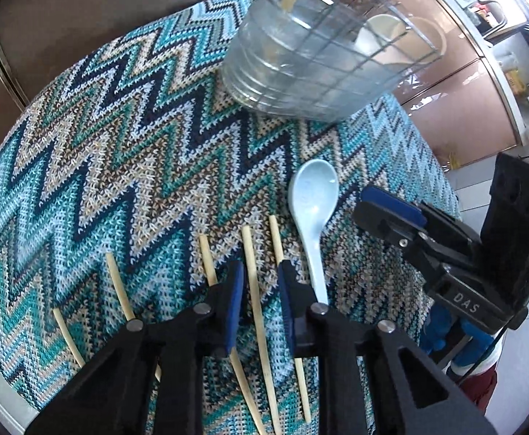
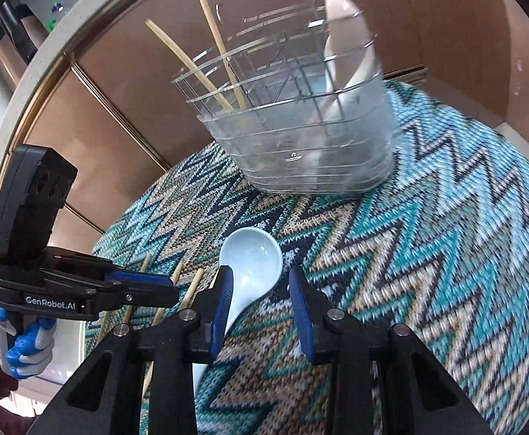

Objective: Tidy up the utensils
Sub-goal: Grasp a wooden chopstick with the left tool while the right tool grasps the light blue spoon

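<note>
While your left gripper [image 1: 260, 304] stands partly spread astride one chopstick [image 1: 259, 326], not yet pinching, its long axis runs along the fingers. Your right gripper [image 2: 260, 311], also partly spread, straddles the blue soup spoon [image 2: 249, 264] on the zigzag cloth [image 2: 427, 253]; the clear holder [image 2: 300, 145] lies beyond.

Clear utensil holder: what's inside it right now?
Inside the clear utensil holder: two chopsticks leaning in one side and a pale spoon standing in the other. The frosted lower wall blurs the bottom, so anything lying there, and the utensils' lower ends, can't be made out.
</note>
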Tool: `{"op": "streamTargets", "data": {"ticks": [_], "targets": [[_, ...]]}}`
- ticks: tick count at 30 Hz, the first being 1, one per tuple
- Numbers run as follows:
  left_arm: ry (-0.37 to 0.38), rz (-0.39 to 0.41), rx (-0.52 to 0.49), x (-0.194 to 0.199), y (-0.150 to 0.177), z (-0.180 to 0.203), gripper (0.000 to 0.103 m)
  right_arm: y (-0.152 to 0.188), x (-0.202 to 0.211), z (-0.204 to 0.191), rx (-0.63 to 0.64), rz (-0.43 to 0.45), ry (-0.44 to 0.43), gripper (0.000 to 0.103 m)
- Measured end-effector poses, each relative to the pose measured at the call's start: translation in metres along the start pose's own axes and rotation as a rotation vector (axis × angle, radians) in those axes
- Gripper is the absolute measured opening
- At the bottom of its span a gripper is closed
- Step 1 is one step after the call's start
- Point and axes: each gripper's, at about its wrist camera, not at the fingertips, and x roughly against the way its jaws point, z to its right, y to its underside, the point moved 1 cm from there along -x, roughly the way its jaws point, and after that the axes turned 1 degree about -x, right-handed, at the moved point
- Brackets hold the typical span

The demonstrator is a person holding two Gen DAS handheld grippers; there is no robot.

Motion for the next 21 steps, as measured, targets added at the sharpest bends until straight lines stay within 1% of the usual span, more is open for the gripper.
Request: {"op": "streamTargets", "data": {"ticks": [5,8,10,11,13,16,21], "targets": [[-0.035,-0.034,0.015,-0.019,-0.01,0.004,0.018,-0.009,-0.019,0.008,0.031,-0.04,-0.006,0.03],[-0.046,-0.054,0.027,-0.031,-0.014,0.007,0.015,-0.011,-0.026,0.012,0.042,-0.053,-0.024,0.03],[-0.054,-0.059,0.033,-0.037,-0.018,0.009,0.013,-0.015,-0.033,0.013,0.056,-0.064,-0.031,0.025],[-0.055,-0.061,0.037,-0.039,-0.019,0.009,0.012,-0.016,-0.037,0.014,0.067,-0.073,-0.034,0.024],[-0.056,-0.064,0.05,-0.041,-0.02,0.008,0.01,-0.017,-0.041,0.015,0.084,-0.083,-0.039,0.017],[-0.062,-0.065,0.06,-0.044,-0.022,0.009,0.007,-0.018,-0.047,0.015,0.103,-0.09,-0.048,0.009],[-0.068,-0.056,0.066,-0.043,-0.021,0.007,0.005,-0.018,-0.04,0.012,0.142,-0.084,-0.041,0.006]]}}
